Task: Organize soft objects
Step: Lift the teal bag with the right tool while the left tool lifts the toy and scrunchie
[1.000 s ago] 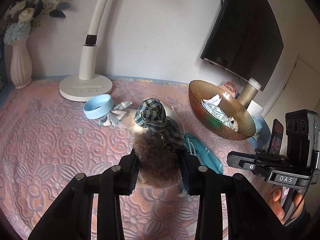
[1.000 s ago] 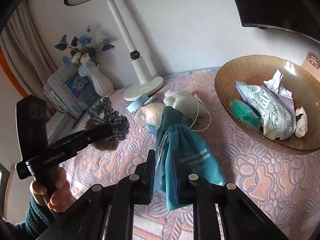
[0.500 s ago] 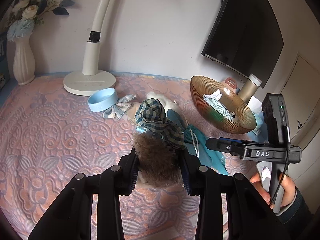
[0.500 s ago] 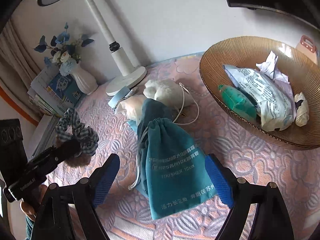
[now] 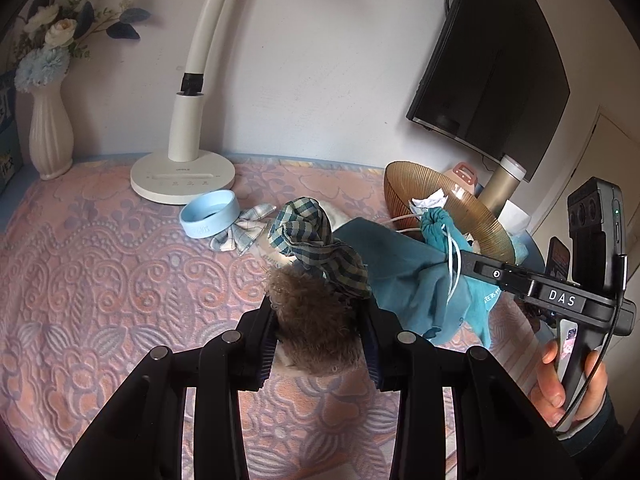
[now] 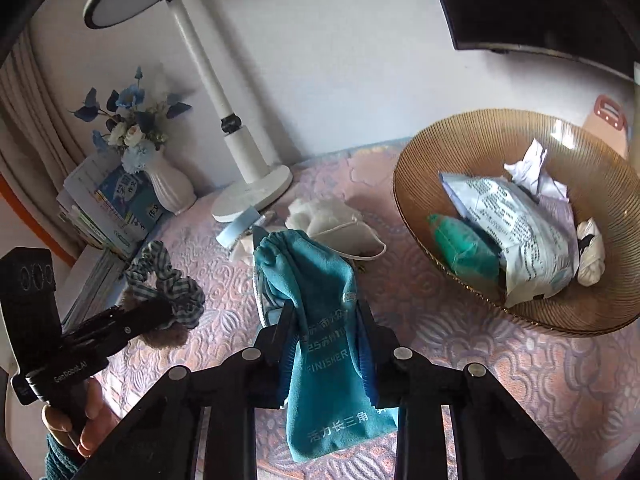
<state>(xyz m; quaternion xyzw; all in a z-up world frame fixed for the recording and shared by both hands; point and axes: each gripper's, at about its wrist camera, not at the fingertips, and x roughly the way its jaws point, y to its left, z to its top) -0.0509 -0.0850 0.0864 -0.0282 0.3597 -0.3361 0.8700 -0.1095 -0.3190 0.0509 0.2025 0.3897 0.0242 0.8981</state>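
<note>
Teal drawstring pouch (image 6: 328, 320) is pinched in the right gripper (image 6: 326, 344), whose jaws have just been closing, near the amber bowl (image 6: 472, 136) (already partly filled). Left gripper (image 5: 320, 344) clamps a furry scrunchie bundle (image 5: 316, 320); white plush (image 6: 320, 216) likely remains.

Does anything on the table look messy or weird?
Yes. Soft things lie loose beside the bowl: a white fluffy heap with a trailing cord and a plaid bow. The bowl holds a crumpled paper and packets, jumbled. Nothing looks spilled or broken.
</note>
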